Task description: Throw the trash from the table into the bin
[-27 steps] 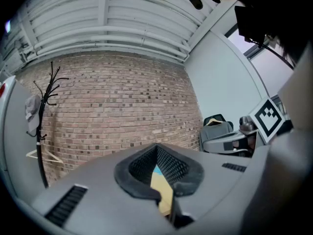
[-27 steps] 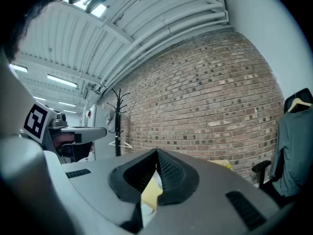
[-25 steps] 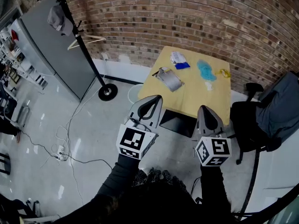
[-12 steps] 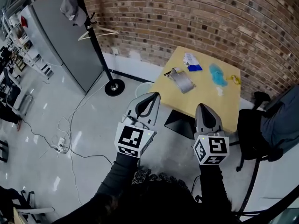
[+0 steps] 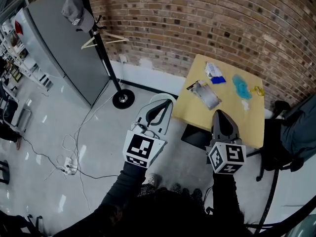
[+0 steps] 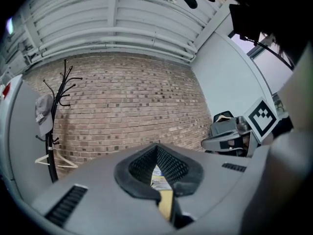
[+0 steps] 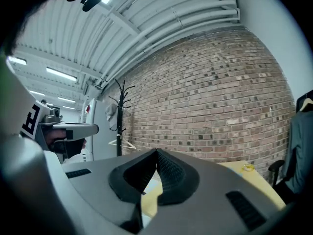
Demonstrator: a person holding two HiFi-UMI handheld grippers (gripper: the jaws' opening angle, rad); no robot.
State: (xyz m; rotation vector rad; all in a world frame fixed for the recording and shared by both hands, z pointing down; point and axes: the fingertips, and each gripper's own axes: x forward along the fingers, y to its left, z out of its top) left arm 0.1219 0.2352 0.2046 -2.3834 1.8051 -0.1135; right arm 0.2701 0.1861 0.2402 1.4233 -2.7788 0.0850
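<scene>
both our grippers are closed and hold nothing. the left gripper (image 5: 160, 107) has its jaws tip to tip, with only a slit behind the tips through which the yellow table (image 5: 197, 113) shows. the right gripper (image 5: 220, 113) is shut the same way. both point level toward the table: the left one just short of its left corner, the right one at its near edge.

the trash lies on the table's far half, well ahead of both pairs of jaws and touched by neither. a crumpled silver wrapper (image 5: 206, 94) sits nearest the table's middle, with a white and blue packet (image 5: 214, 72) at the far edge. a crumpled blue piece (image 5: 240, 85) lies toward the right side, with a small white scrap (image 5: 245, 104) and a small yellow bit (image 5: 257, 89) near it. a white bin (image 5: 154, 99) peeks out just beside the table's left edge, and a dark box shape (image 5: 196, 136) sits under its near edge.

behind the table runs a brick wall (image 5: 197, 23). to the table's left stands a black coat stand (image 5: 101, 48) with a grey cap (image 5: 76, 13), and further left a grey cabinet (image 5: 54, 48). to the table's right is a black office chair (image 5: 284, 147). left of the table, cables and a power strip (image 5: 69, 166) lie on the glossy grey floor (image 5: 74, 127).
</scene>
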